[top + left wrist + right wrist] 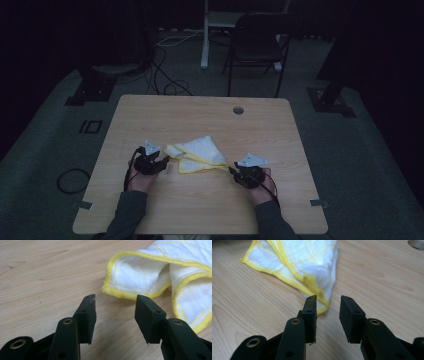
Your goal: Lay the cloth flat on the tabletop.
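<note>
High view: wooden tabletop point(200, 115), folded white cloth with yellow hem point(196, 154) lies near the middle, slightly toward the near edge, roughly triangular. Left gripper point(161, 162) sits just beside the cloth's left corner, right gripper point(233, 171) just at its near-right corner; a hand behind each, sleeves coming in from the near edge. Bare wood all round, widest on the far side up to a round grommet hole point(238, 110); a dark chair point(256, 45) stands beyond the far edge. Left gripper view: jaws stand apart, nothing between them, left gripper point(115, 311) points at the cloth point(160, 275), whose yellow hemmed corner lies just past the tips, not touching; open wood to the left. Right gripper view: right gripper point(328, 312) jaws apart with a clear gap, nothing pinched; cloth point(307, 260) corner tip lies right by the left jaw, whether touching cannot be told; bare wood to the right.
</note>
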A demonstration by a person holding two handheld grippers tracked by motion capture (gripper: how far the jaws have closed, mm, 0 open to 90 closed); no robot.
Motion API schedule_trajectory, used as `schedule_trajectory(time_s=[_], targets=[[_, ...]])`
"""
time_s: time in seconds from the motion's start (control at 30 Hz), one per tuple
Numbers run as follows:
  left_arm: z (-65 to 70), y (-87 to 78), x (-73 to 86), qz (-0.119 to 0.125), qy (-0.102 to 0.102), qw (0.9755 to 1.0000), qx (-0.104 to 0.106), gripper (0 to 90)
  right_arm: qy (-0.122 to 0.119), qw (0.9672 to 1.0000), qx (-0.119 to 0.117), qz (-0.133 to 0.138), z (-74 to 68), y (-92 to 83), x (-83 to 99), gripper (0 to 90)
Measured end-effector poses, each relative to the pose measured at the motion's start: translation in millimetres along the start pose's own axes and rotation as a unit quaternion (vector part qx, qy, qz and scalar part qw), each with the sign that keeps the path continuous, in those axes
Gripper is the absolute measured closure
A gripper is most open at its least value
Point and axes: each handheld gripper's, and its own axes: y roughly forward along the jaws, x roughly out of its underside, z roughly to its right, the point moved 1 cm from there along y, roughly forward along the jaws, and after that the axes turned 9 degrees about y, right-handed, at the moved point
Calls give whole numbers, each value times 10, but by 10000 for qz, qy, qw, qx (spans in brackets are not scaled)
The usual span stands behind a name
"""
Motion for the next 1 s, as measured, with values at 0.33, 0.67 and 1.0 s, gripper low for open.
schedule_trajectory(time_s=[0.33, 0.67, 1.0], targets=[[17, 77, -49, -20, -76, 9999, 154, 488, -157, 9999, -16, 0, -56, 59, -99, 714], [83, 156, -130, -72, -20, 9997, 215, 634, -148, 9999, 79, -16, -35, 68, -137, 860], [99, 192, -224, -179, 157, 9994, 257, 857, -14, 9999, 164, 38, 29, 82, -190, 867]])
